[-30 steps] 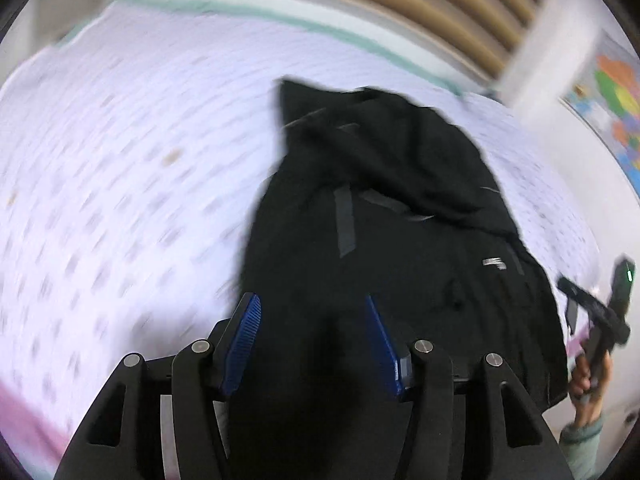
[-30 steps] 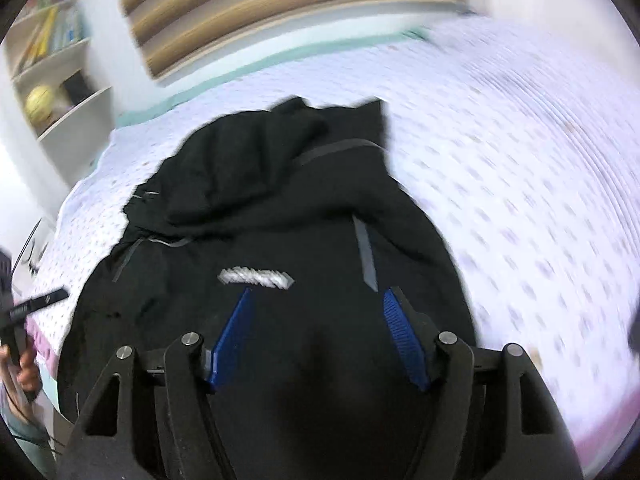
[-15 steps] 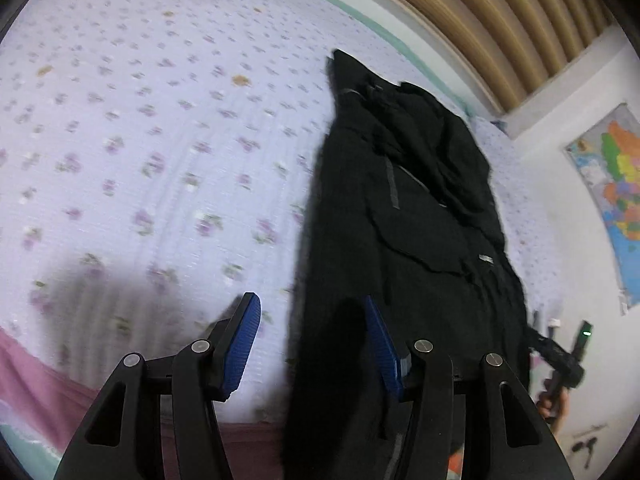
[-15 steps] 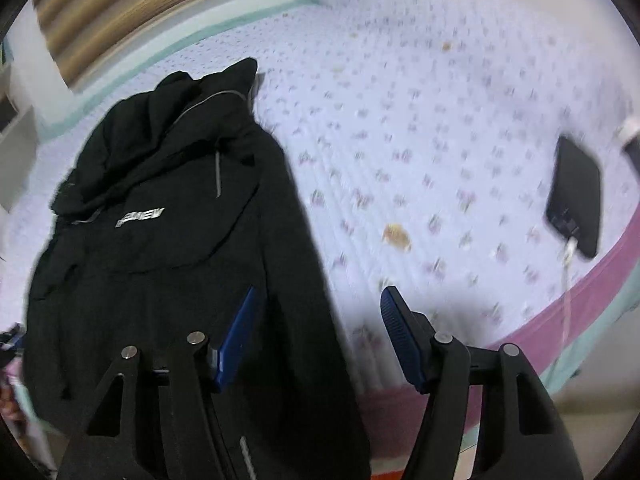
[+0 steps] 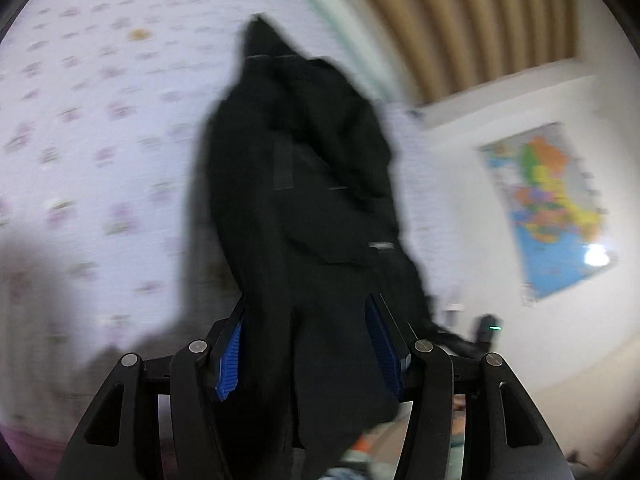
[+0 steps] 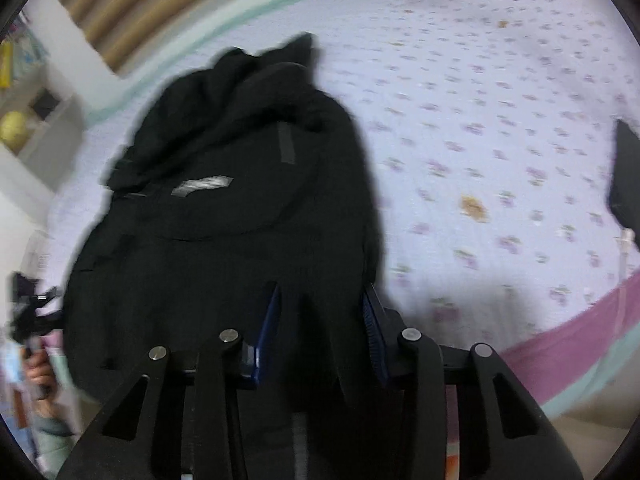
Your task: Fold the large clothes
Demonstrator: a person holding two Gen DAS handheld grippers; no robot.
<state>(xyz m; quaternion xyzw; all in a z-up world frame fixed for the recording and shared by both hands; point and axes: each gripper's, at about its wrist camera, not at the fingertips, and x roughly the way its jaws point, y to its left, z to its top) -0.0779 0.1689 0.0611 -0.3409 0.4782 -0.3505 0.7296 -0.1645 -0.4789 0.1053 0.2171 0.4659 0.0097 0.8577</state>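
Blue ribbed pads of the left gripper (image 5: pixel 308 344) set wide, black jacket (image 5: pixel 304 184) cloth hanging down between them and brushing the left pad; whether truly pinched, cannot tell through the blur. Blue pads of the right gripper (image 6: pixel 320 332) just closing in, jaws narrower, a fold of the jacket (image 6: pixel 240 208) hem bunched between them; whether the pads press on it, cannot tell. Beyond the fingers, jacket spread lengthwise on the floral bedsheet (image 6: pixel 480 120), hood end farthest away, grey reflective strip and logo patch on the upper side. Further out on the sheet, a dark flat device (image 6: pixel 624 176) with a white cable at the right edge. Slatted wooden headboard (image 5: pixel 460 20) behind the bed. Colourful wall map (image 5: pixel 548 208) off to the right in the left view. White shelf unit (image 6: pixel 44 128) with a yellow ball at the left in the right view.
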